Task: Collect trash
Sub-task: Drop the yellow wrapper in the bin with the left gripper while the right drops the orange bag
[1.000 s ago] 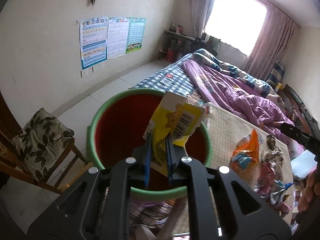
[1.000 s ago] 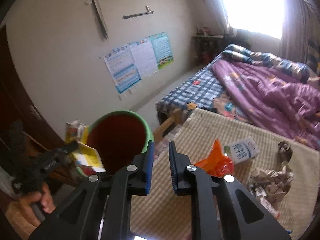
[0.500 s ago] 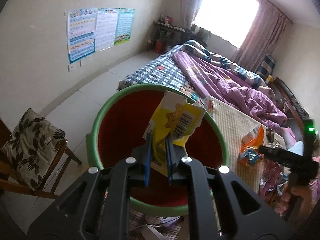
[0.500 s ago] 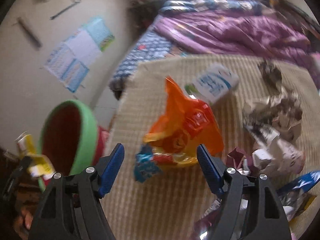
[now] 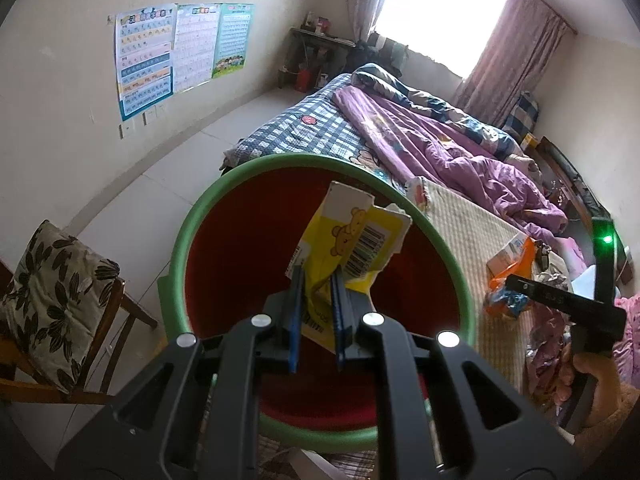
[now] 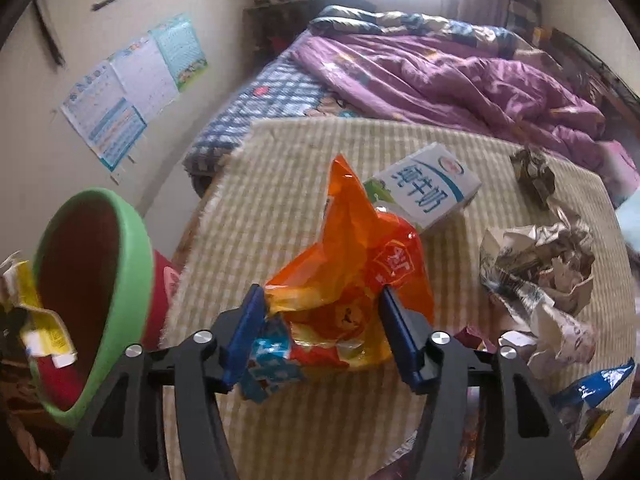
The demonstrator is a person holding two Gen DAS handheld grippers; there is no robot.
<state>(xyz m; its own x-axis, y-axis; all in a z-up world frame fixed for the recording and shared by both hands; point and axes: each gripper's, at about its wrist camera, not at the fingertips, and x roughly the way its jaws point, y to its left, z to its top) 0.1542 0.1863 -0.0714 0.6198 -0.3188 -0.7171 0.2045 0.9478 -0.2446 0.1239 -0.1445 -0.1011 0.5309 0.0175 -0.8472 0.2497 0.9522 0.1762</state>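
L gripper (image 5: 316, 280) is clamped tight on a torn yellow carton (image 5: 352, 240), held right over the mouth of the green-rimmed bin (image 5: 180, 248). R gripper (image 6: 322, 308) is down on the mat (image 6: 280, 168) w/ its jaws closing round an orange snack bag (image 6: 352, 264); pads look to be at the bag's sides, but can't say they're pressing yet. Just beyond the bag lies a white milk box (image 6: 428, 188), crumpled paper (image 6: 540, 264) off to its right. Further back, the purple quilt (image 6: 440, 68).
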